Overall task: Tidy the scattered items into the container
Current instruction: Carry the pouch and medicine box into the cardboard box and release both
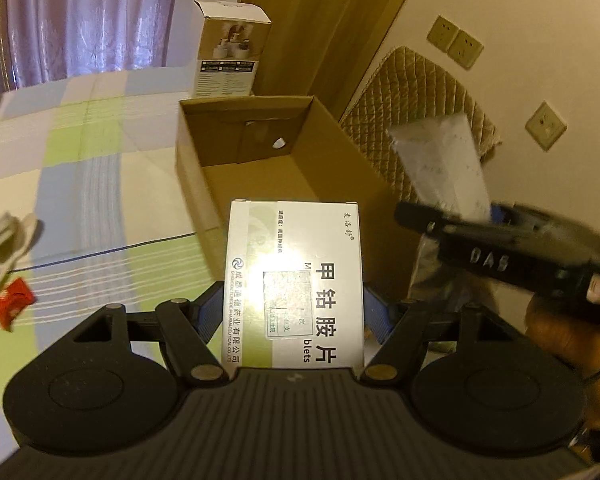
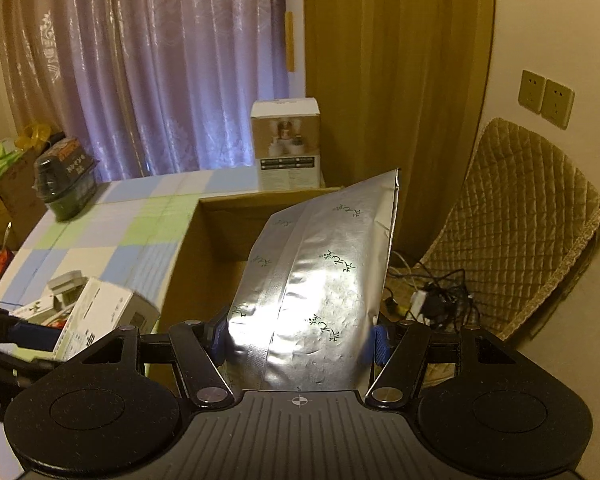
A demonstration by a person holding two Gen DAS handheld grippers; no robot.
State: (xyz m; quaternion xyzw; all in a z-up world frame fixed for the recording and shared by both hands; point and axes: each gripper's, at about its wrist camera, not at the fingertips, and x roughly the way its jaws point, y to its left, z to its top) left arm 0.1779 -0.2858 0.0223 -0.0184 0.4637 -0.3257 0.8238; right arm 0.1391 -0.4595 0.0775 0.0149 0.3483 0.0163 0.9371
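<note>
Left wrist view: my left gripper (image 1: pixel 294 312) has its jaws pinched on a white medicine box (image 1: pixel 294 280), gripped flat by its two long edges between the blue pads (image 1: pixel 212 312). The medicine box sits at the 6 o'clock edge of the open cardboard box (image 1: pixel 256 152), partly over its near rim. The cardboard box stands on a checked surface (image 1: pixel 80 152), and nothing can be made out inside it. At 3 o'clock my right gripper (image 1: pixel 488 216) appears blurred, carrying a silver foil pouch (image 1: pixel 440 164) beside the right wall of the cardboard box. At 9 o'clock a red packet (image 1: pixel 10 306) and a white clip-like object (image 1: pixel 4 248) lie on the surface, touching or nearly so. A tall white carton (image 1: pixel 230 52) stands at 12 o'clock, just behind the cardboard box.

Right wrist view: my right gripper (image 2: pixel 300 340) has its jaws pinched on the silver foil pouch (image 2: pixel 320 280), which rises tilted toward 1 o'clock, its upper part overlapping the opening of the cardboard box (image 2: pixel 212 240). At 8 o'clock the medicine box (image 2: pixel 104 316) shows in the left gripper (image 2: pixel 32 336). A dark green container (image 2: pixel 64 184) rests at 10 o'clock on the surface (image 2: pixel 120 224). A quilted chair back (image 2: pixel 520 220) and tangled cables (image 2: pixel 432 300) occupy 3 o'clock.
</note>
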